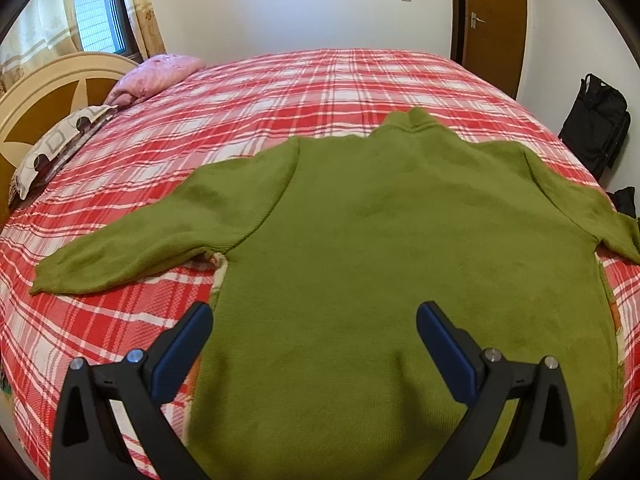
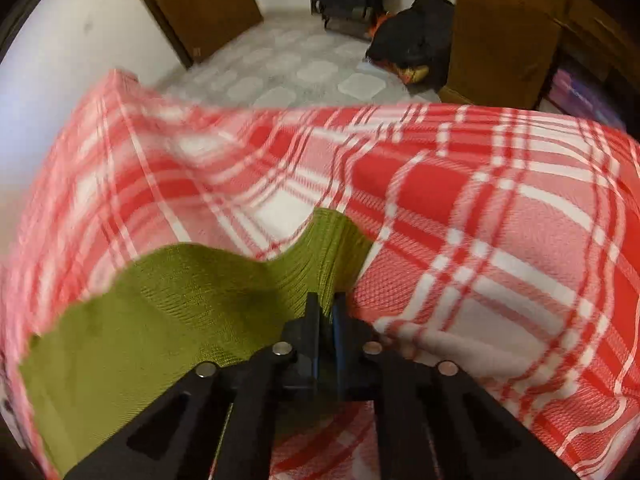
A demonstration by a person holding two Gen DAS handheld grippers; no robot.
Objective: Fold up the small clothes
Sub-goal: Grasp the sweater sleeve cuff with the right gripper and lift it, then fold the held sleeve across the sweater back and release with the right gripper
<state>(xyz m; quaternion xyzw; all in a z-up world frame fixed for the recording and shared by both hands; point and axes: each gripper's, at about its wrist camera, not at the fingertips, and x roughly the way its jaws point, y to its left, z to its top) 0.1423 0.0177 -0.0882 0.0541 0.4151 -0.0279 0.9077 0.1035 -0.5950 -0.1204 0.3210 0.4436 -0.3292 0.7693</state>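
Note:
A green knitted sweater [image 1: 400,240] lies spread flat on the red and white plaid bed cover [image 1: 280,92], collar toward the far wall, both sleeves out to the sides. My left gripper [image 1: 314,312] hangs open over the sweater's lower body near its left side edge, with nothing between its blue pads. In the right wrist view the sweater's sleeve [image 2: 160,320] runs in from the left, and its ribbed cuff [image 2: 332,240] rises just ahead of my right gripper [image 2: 326,304]. That gripper is shut on the cuff end of the sleeve, pinching the green knit.
A pink pillow [image 1: 156,76] and a patterned pillow [image 1: 52,148] lie by the headboard [image 1: 48,92] at the left. Black bags [image 1: 596,124] stand on the floor right of the bed. Beyond the bed edge are grey floor tiles [image 2: 304,68], a dark heap [image 2: 412,44] and wooden furniture [image 2: 504,40].

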